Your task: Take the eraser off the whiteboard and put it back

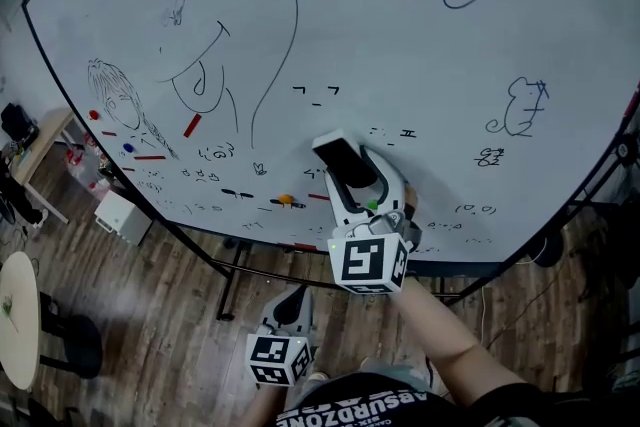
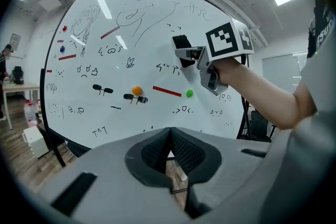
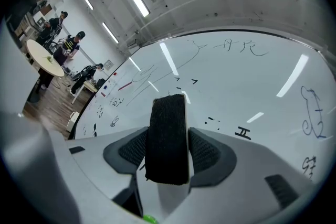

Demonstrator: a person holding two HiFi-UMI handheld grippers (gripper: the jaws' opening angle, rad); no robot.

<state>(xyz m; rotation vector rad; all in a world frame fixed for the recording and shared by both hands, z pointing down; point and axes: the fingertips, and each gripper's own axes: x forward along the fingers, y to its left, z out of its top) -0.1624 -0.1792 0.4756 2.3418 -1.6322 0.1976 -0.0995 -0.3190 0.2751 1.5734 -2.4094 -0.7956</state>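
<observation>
The right hand-held gripper (image 1: 349, 175) was raised in front of the whiteboard (image 1: 450, 85), its jaws spread wide and clamped on the black eraser (image 1: 337, 157). In the right gripper view, the eraser (image 3: 168, 134) stood upright between the two pads, which pressed on its sides, and its felt face was turned towards the camera. Seen from the left gripper view, the eraser (image 2: 182, 44) sat close to the board's lower middle, above a red strip magnet (image 2: 167, 91) and a green round magnet (image 2: 189, 93). Whether it touched the board could not be told. An orange round magnet (image 2: 136, 90) lay further left among small doodles.

The left hand-held gripper (image 1: 293, 300) hung low, below the board's bottom edge and well apart from the eraser. Its jaws (image 2: 170, 152) were closed together with nothing between them.
</observation>
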